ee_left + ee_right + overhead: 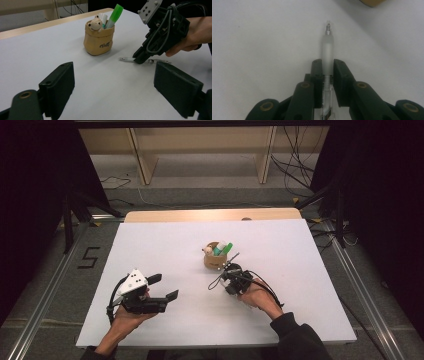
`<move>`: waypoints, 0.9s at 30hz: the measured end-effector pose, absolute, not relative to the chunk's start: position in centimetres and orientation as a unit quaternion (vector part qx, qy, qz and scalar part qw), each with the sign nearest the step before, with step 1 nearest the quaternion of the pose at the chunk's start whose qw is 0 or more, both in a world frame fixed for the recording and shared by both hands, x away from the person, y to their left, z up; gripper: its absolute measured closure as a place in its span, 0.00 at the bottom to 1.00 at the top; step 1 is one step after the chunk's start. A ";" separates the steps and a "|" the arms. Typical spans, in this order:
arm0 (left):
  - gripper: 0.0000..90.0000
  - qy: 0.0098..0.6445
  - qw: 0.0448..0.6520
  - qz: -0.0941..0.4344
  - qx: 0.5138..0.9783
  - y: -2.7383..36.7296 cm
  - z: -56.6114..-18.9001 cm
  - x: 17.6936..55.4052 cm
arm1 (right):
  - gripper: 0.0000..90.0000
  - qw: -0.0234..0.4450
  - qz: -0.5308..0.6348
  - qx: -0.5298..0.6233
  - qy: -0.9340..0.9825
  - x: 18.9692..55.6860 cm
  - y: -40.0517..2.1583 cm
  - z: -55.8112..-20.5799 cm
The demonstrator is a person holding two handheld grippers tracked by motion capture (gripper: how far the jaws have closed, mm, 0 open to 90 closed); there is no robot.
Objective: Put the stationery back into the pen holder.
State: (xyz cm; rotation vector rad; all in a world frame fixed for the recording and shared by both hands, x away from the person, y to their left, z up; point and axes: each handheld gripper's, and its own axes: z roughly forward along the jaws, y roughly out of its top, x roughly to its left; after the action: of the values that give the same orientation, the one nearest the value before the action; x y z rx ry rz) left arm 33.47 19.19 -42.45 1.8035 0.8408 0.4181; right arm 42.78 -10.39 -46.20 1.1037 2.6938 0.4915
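A clear, frosted pen (327, 50) lies on the white table top (165, 245), tip pointing away along my right gripper's jaws. My right gripper (327, 63) points down at the table, and its pads press on the pen's barrel from both sides. From the left gripper view, the same pen (126, 59) sticks out of the right gripper (140, 60), just right of a tan pen pot (98, 40). The pot (215, 256) holds a green marker (115, 13) and a small bear figure (95, 23). My left gripper (165, 286) hovers at the front left, jaws wide apart and holding nothing.
A wooden strip (210, 215) runs along the table's far edge. Beyond it stand a wooden shelf frame (145, 160) and loose cables (295, 165) on the floor. Metal rails (45, 295) flank the table on both sides.
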 end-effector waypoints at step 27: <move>0.18 0.353 0.525 0.177 0.754 19.3 -42.4 33.5 | 0.89 0.082 0.169 0.352 0.917 43.1 -10.3 -45.0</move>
State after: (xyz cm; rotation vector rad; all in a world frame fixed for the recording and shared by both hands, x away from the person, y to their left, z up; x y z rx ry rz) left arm 33.54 19.34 -42.40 1.8027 0.8455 0.4230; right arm 43.08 -10.32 -45.00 1.0505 2.7406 0.5055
